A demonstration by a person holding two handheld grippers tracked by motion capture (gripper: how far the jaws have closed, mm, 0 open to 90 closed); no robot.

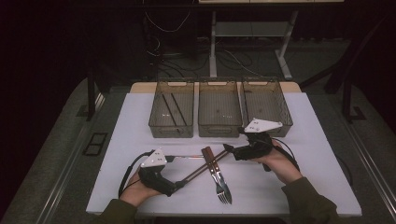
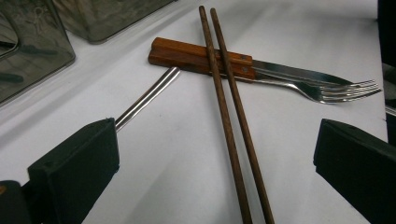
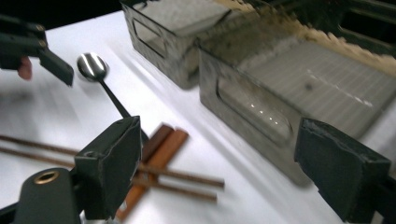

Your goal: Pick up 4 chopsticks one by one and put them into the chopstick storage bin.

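High view: the chopsticks (image 1: 201, 168) are seen lying diagonally at lower centre, nearest the left gripper (image 1: 176, 185). Left gripper view: jaws are held open, the pair running up between them. Right gripper view: the right gripper (image 3: 219, 163) is spread open, chopsticks at lower left.

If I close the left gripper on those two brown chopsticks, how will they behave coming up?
The chopsticks look stiff and thin, so probably light and unlikely to bend. They lie loose side by side across the fork and knife handles, so one may slip or roll free if the left gripper, now open around them, catches just one. Lifting could nudge the handles.
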